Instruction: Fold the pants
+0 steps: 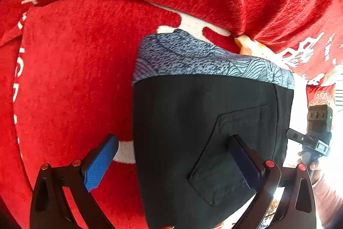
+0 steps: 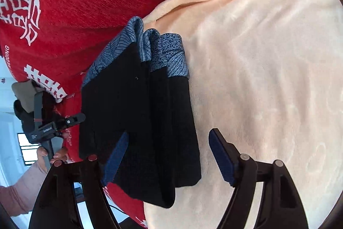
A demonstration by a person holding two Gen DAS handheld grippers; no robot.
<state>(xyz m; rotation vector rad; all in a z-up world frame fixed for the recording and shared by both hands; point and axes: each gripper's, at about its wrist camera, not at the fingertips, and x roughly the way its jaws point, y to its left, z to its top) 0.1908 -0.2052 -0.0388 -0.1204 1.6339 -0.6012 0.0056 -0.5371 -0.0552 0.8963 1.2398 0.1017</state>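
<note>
The pants [image 2: 139,121] lie folded small in the middle of the frame, on the red cover [image 1: 70,70]. My left gripper [image 1: 173,162] and right gripper [image 2: 169,156] stand apart, holding nothing. Little looks left.

pants [image 1: 193,121]: matt black cloth, smooth; my view shows a blue-grey printed cuff band.
red cover [image 1: 75,78]: fuzzy, napped cloth with white woven marks.
peach blanket [image 2: 268,68]: soft, fleecy cloth.
my left gripper [image 1: 173,162]: matt black plastic; pads textured blue rubber.
</note>
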